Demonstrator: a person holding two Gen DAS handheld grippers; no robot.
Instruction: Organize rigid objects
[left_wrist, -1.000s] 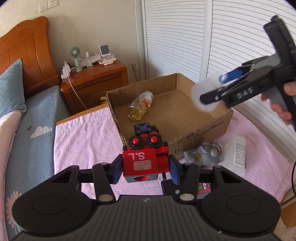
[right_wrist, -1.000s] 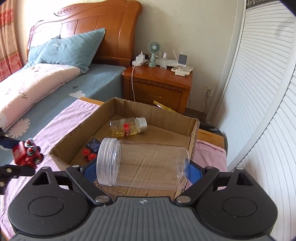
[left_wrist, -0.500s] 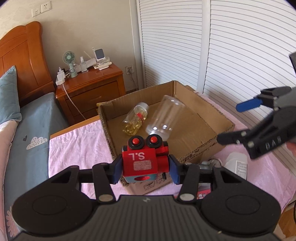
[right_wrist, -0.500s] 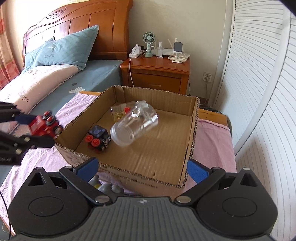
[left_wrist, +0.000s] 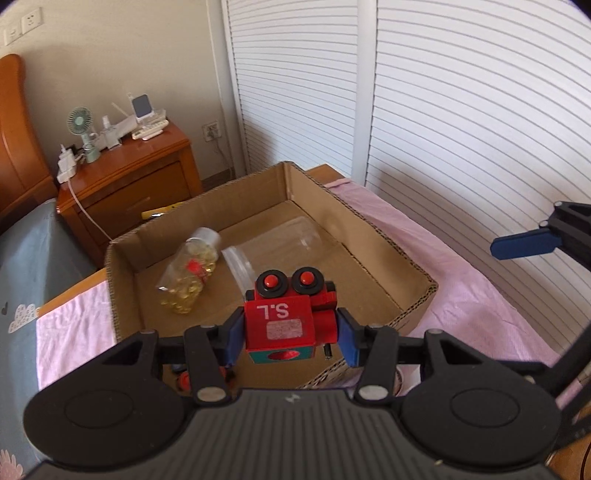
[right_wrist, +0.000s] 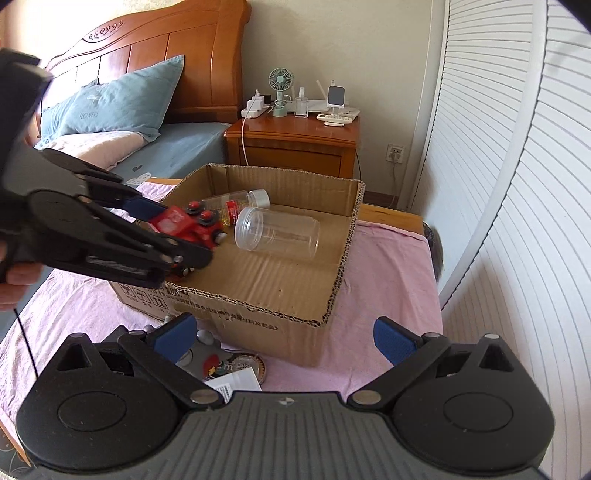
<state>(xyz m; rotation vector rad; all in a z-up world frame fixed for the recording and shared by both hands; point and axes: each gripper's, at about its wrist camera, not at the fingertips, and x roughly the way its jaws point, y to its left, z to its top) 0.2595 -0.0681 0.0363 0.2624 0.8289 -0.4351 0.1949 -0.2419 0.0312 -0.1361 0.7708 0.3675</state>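
My left gripper (left_wrist: 290, 332) is shut on a red toy train (left_wrist: 290, 317) marked "S.L" and holds it above the near left part of an open cardboard box (left_wrist: 417, 273). In the box lie a clear empty jar (left_wrist: 280, 243) and a bottle of yellow capsules (left_wrist: 190, 273). In the right wrist view the left gripper (right_wrist: 192, 236) holds the train (right_wrist: 188, 223) over the box (right_wrist: 258, 310), with the jar (right_wrist: 277, 232) and bottle (right_wrist: 236, 205) beyond. My right gripper (right_wrist: 284, 338) is open and empty in front of the box.
A pink cloth (right_wrist: 388, 273) covers the bed. Small objects, a grey one (right_wrist: 201, 354) and a round tin (right_wrist: 243, 365), lie in front of the box. A wooden nightstand (right_wrist: 295, 140) with a fan stands behind. White louvred doors (left_wrist: 461, 110) are on the right.
The right gripper let the clear jar go into the box, opened and drew back. The left gripper carried the red train forward over the box.
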